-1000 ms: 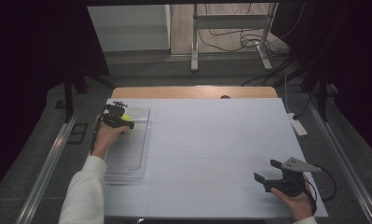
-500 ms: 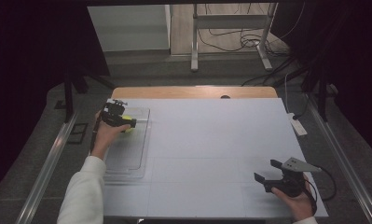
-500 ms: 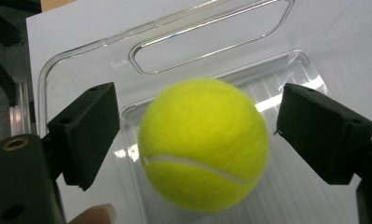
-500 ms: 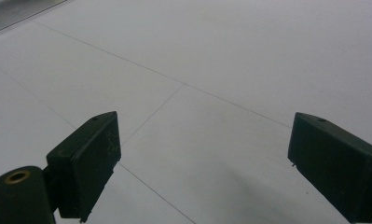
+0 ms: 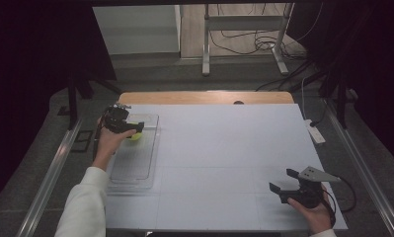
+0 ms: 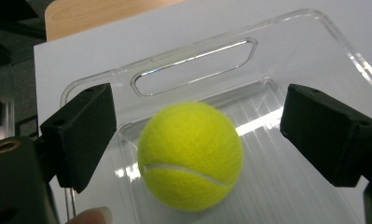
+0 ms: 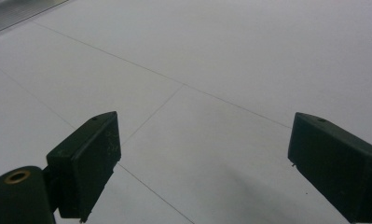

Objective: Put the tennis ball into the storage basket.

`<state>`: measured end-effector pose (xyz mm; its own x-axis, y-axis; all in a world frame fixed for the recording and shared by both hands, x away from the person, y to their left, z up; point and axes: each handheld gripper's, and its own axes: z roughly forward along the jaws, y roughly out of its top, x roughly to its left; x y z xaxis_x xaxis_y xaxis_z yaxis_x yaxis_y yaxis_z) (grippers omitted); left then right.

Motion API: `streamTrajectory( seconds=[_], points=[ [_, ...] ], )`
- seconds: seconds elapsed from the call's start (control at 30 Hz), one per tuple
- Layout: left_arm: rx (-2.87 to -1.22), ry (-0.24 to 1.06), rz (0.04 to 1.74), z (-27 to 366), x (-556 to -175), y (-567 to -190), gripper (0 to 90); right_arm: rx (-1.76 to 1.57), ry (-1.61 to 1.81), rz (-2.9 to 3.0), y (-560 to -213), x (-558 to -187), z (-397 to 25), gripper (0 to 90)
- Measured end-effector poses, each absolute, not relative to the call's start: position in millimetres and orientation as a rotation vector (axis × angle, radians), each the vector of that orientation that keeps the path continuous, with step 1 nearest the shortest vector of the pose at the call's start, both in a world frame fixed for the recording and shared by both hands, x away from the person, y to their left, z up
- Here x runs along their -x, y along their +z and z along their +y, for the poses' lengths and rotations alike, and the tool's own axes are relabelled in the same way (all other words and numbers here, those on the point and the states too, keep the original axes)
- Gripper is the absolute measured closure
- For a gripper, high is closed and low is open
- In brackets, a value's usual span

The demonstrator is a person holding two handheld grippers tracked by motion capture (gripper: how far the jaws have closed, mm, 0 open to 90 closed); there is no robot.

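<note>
Felt, bright yellow with a pale seam, covers the tennis ball [image 6: 190, 156], sitting in the far end of the clear ribbed plastic tray [image 5: 135, 168]. The left gripper [image 6: 197, 140] brackets it, jaws spread, apparently not touching; I'd close squarely across the middle. Over at the right, the right gripper [image 7: 207, 172] hangs spread above the smooth white table [image 5: 224, 148].

The left gripper [image 5: 130, 129] reaches toward the far left, jaws spread wide, white sleeve [image 5: 83, 207] trailing. The right gripper [image 5: 285, 182] rests near right, jaws wide apart.
</note>
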<state>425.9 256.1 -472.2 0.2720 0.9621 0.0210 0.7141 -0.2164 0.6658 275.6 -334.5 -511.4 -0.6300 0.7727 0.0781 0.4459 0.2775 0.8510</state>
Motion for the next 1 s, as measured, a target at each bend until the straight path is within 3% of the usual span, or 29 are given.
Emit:
streamTrajectory(
  seconds=[1.0],
  points=[
    [-1.89, 0.536, 1.229, 240, -367, -440, 11.0, -1.112, 1.313, 2.194, -510, -278, -336, 9.7]
  ],
)
